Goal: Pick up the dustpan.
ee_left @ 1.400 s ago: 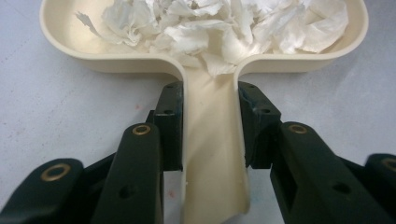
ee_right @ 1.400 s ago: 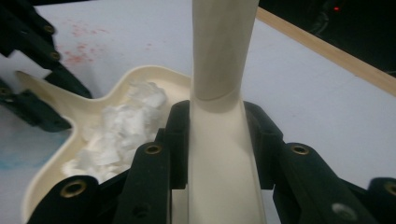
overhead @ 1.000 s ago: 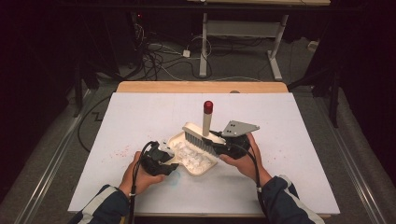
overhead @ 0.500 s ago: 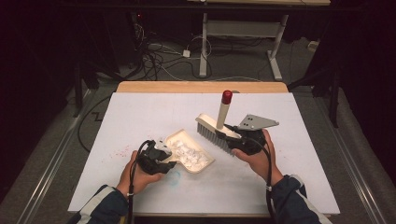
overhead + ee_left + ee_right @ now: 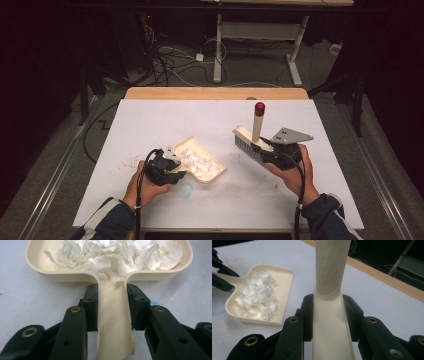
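High view: the dustpan (image 5: 200, 161) is held flat on the white table (image 5: 165, 117) by the left gripper (image 5: 167, 167), whose jaws are squeezed tight on its handle. White paper bits (image 5: 117, 253) are piled inside. The brush (image 5: 252, 140) is held up to the right by the right gripper (image 5: 275, 155), clamped on its handle, well apart from the dustpan.

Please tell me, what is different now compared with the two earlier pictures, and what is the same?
The right gripper, shut on the brush, has carried it to the right across the table, away from the dustpan where it stood a second ago; the bristles now hang apart from the pan. Unchanged: the left gripper clamps the dustpan handle in the same spot, and the white paper scraps lie in the pan.
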